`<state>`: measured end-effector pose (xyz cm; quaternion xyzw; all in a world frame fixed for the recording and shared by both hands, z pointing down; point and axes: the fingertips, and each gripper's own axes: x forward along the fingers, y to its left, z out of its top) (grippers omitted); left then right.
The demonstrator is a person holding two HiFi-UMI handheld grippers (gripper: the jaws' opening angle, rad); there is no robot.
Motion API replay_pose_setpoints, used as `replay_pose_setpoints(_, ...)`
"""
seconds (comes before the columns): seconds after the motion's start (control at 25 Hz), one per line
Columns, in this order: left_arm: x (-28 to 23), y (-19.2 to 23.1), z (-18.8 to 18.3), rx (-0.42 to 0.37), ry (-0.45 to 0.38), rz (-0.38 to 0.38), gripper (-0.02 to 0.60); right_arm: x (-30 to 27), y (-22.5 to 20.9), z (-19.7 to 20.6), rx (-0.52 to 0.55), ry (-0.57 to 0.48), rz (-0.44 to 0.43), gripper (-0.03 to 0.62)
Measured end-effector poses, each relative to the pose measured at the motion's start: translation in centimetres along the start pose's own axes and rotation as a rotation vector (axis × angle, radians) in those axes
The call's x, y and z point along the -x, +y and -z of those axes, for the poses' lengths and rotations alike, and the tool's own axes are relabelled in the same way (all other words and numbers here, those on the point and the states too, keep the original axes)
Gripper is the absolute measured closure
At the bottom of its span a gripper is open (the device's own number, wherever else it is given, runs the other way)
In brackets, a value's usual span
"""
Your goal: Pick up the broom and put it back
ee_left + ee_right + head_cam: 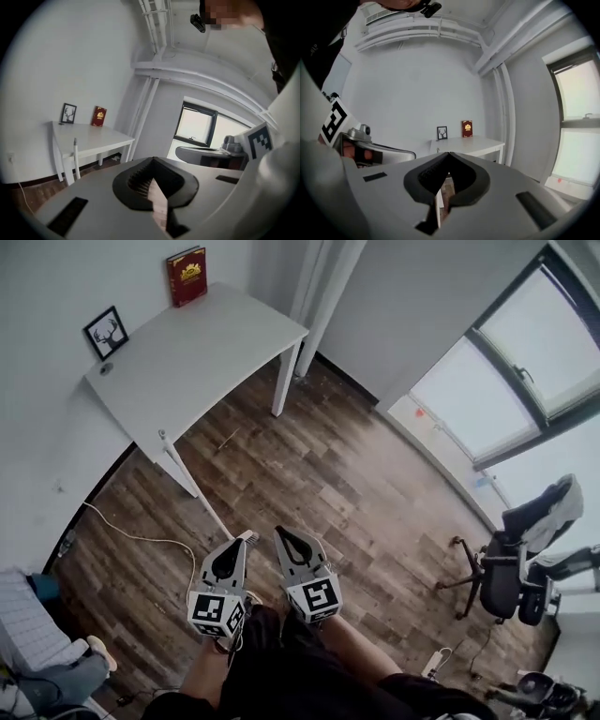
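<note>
White pole (192,482), foot hidden behind left tool (250,536); it and right tool (280,532) are closed, empty.

We are seeing a white table (206,352), a dark red book (187,276) with gold print, a black-framed picture (106,332) of a black deer head on white, and a brown wood-grain floor (356,493). The left gripper (249,536) and right gripper (280,532) are showing grey, with black-and-white square markers.

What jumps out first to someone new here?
The left gripper and right gripper sit side by side at the head view's bottom centre, both shut and empty. Beyond them, a white table at upper left carries a red book and a framed deer picture.
</note>
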<state>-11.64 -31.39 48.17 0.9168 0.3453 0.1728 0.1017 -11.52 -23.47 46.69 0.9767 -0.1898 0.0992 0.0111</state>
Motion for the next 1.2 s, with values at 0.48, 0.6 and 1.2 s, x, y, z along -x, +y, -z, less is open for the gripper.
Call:
replay_pose_setpoints(0.48,-5.0,-15.0,-3.7,-0.07,-0.082,0.184,0.581,12.0,-7.9,-6.3,0.11,-0.058,0.185,0.572)
replay_pose_setpoints(0.6,-5.2,-17.5,-3.1,-0.091,-0.069,0.211,0.581,14.0,-10.3,-6.6,0.081,-0.073,0.229,0.572)
replay_pose_setpoints(1.2,-5.6,-21.3,-1.4,-0.164,-0.062,0.21,0.581,16.5,-11.4,-6.3,0.09,-0.134,0.195,0.572)
